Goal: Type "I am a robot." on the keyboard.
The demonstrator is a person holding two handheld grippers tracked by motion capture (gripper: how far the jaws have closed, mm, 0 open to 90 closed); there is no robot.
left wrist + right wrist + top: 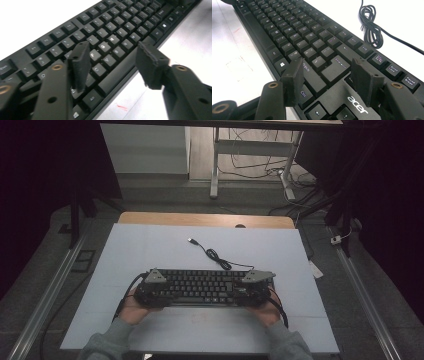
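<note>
Black keyboard (202, 287) lying flat on the pale table mat (150, 250), near the person's edge, long side running left to right. Trailing from its far edge, a black USB cable (212, 254), partly bundled, plug end resting loose on the mat, well apart from both tools. Left gripper (150, 289) poised at the left end, jaws spread wide in the left gripper view: one pad (79, 65) hanging over the letter keys, the other pad (150, 65) out past the near edge by the space bar, nothing clamped between. Right gripper (255, 287) poised at the right end, likewise released, one pad (293, 81) above the Shift and Ctrl keys, the other pad (364, 81) above the bare patch carrying the acer logo (357, 104), no grasp made. Step in hand, by the look of it: taking hold of the board at both ends to lift or shift it. Best done by dropping each pair of jaws to straddle the case edge rather than the keycaps, closing both sides together, keeping the lift level, and minding the cable so no drag or snag twists the board.
</note>
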